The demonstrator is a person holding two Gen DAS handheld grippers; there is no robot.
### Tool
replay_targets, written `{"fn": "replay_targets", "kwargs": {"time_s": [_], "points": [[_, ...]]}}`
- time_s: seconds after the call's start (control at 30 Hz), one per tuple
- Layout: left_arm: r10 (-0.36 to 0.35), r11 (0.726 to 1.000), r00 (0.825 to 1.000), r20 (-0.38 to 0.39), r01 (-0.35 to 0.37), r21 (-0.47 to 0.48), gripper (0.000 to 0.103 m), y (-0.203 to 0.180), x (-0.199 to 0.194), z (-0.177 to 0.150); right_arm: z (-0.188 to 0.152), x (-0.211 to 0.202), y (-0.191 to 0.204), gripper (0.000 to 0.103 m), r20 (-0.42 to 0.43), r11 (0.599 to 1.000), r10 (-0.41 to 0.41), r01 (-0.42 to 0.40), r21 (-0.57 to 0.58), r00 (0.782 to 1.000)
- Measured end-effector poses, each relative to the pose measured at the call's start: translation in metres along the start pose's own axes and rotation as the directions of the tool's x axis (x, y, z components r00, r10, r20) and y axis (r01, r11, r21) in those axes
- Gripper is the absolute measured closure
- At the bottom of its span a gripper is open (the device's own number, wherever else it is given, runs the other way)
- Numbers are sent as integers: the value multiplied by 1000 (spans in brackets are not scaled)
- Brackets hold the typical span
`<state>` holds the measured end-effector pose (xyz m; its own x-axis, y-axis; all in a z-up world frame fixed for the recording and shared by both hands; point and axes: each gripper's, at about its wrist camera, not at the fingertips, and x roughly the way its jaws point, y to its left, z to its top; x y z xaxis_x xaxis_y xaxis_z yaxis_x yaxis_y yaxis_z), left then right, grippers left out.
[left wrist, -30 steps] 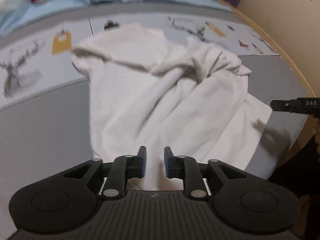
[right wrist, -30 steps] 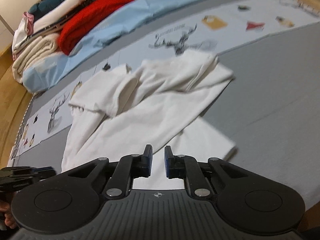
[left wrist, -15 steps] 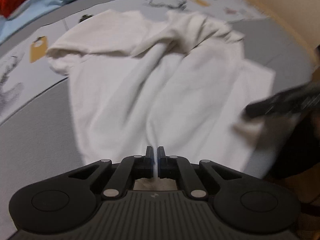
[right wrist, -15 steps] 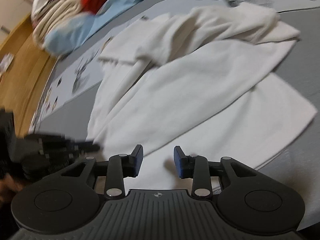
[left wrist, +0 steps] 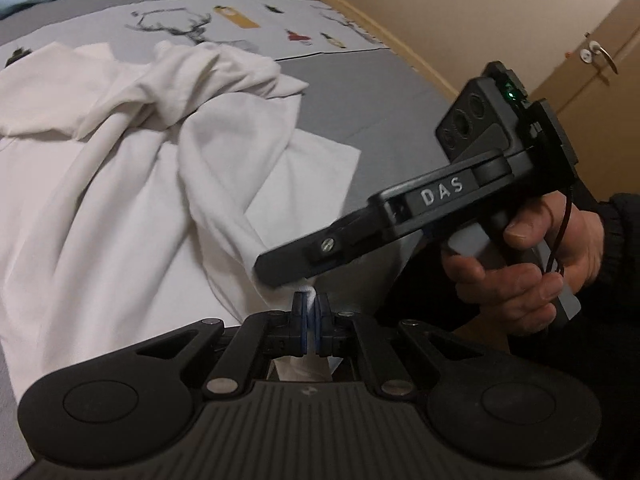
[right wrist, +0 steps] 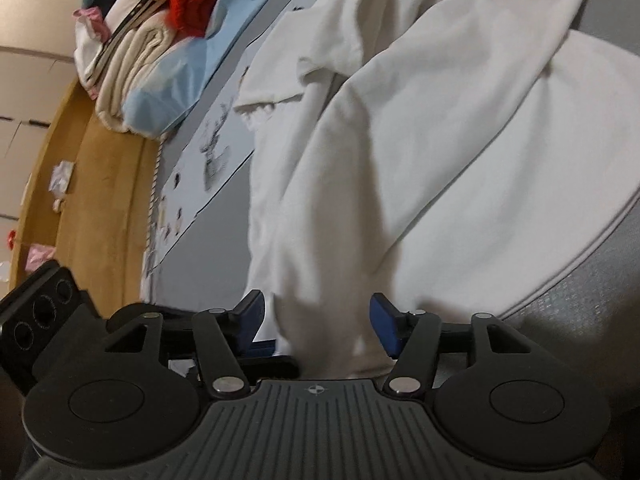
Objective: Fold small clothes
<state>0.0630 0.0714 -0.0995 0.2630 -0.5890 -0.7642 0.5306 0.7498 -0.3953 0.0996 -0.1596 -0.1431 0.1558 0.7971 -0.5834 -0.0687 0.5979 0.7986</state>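
Note:
A crumpled white T-shirt (left wrist: 132, 184) lies spread on the grey bed cover; it also fills the right wrist view (right wrist: 440, 152). My left gripper (left wrist: 311, 312) is shut on the shirt's near hem, with white cloth pinched between the blue pads. My right gripper (right wrist: 318, 320) is open, its blue pads wide apart on either side of a fold of the hem, just beside the left gripper. In the left wrist view the right gripper (left wrist: 280, 274) reaches in from the right, held by a hand (left wrist: 532, 272).
A printed sheet with deer drawings (left wrist: 172, 26) lies beyond the shirt. A stack of folded clothes (right wrist: 160, 28), red, blue and cream, sits at the far side of the bed. A wooden bed edge (right wrist: 92, 184) and a door (left wrist: 600, 64) show.
My left gripper closed on the shirt's hem and lifted it a little. My right gripper opened wide and swung in close to the left gripper at the hem.

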Motion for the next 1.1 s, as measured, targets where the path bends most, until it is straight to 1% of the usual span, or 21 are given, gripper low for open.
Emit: {"fn": "replay_targets", "kwargs": {"time_s": [0.07, 0.13, 0.17, 0.23, 0.27, 0.37, 0.4, 0.43, 0.5, 0.57, 0.6, 0.67, 0.73, 0.8, 0.87, 0.9, 0.93, 0.97, 1.0, 1.03, 1.1], "points": [[-2, 1000, 1000, 1, 2, 8, 100, -2, 2, 0, -1, 0, 2, 43, -12, 1000, 13, -13, -16, 1000], [-4, 1000, 1000, 0, 4, 12, 99, -2, 4, 2, -1, 0, 6, 70, -9, 998, -10, 9, -58, 1000], [-5, 1000, 1000, 1, 5, 11, 99, -2, 6, 7, 0, 1, 9, 90, -6, 997, -24, 24, -77, 1000], [-9, 1000, 1000, 11, 9, 6, 98, -2, 5, 11, 2, -3, 9, 93, 7, 994, -47, 47, -96, 999], [-10, 1000, 1000, 20, 10, -3, 95, -1, 4, 14, 4, -8, 12, 94, 16, 991, -67, 68, -114, 998], [12, 1000, 997, 82, -10, -27, 91, 5, -5, 23, 21, -38, 30, 95, 37, 954, -156, 160, -252, 987], [29, 999, 994, 101, -25, -38, 91, 9, -8, 27, 29, -53, 38, 95, 57, 922, -198, 206, -327, 978], [46, 998, 993, 112, -41, -50, 91, 12, -10, 30, 39, -70, 47, 95, 82, 860, -266, 275, -430, 960], [94, 993, 988, 120, -85, -78, 91, 20, -13, 35, 62, -104, 57, 95, 134, 716, -409, 408, -567, 903], [139, 987, 984, 111, -129, -94, 91, 28, -13, 40, 87, -138, 61, 95, 233, 499, -560, 548, -671, 795], [163, 983, 981, 102, -153, -99, 91, 31, -12, 41, 100, -153, 61, 95, 279, 381, -623, 596, -707, 730], [206, 975, 976, 76, -198, -104, 91, 37, -8, 45, 128, -180, 50, 96, 377, 137, -727, 660, -739, 573], [241, 966, 969, 58, -234, -108, 91, 43, -5, 47, 167, -206, 35, 96, 488, -64, -787, 737, -673, 378], [263, 960, 964, 48, -257, -113, 91, 50, -6, 50, 210, -230, 17, 96, 580, -207, -796, 822, -531, 174], [279, 955, 959, 49, -271, -122, 91, 57, -11, 53, 249, -255, -5, 95, 640, -298, -766, 914, -275, -57], [284, 952, 957, 50, -276, -131, 91, 60, -11, 54, 259, -262, -14, 89, 651, -340, -742, 928, -155, -163], [292, 949, 955, 48, -283, -139, 91, 63, -13, 54, 262, -268, -27, 86, 640, -351, -732, 935, -57, -236], [302, 945, 952, 41, -293, -148, 91, 66, -16, 53, 264, -268, -35, 71, 610, -312, -753, 950, -3, -245], [314, 940, 949, 33, -306, -154, 91, 69, -17, 55, 262, -265, -41, 64, 579, -221, -792, 975, 22, -192], [323, 936, 946, 29, -315, -156, 91, 71, -19, 56, 253, -259, -46, 64, 573, -109, -812, 994, 32, -107], [335, 932, 942, 29, -327, -153, 91, 74, -20, 61, 231, -237, -51, 64, 574, 67, -818, 997, 28, 39]]}}
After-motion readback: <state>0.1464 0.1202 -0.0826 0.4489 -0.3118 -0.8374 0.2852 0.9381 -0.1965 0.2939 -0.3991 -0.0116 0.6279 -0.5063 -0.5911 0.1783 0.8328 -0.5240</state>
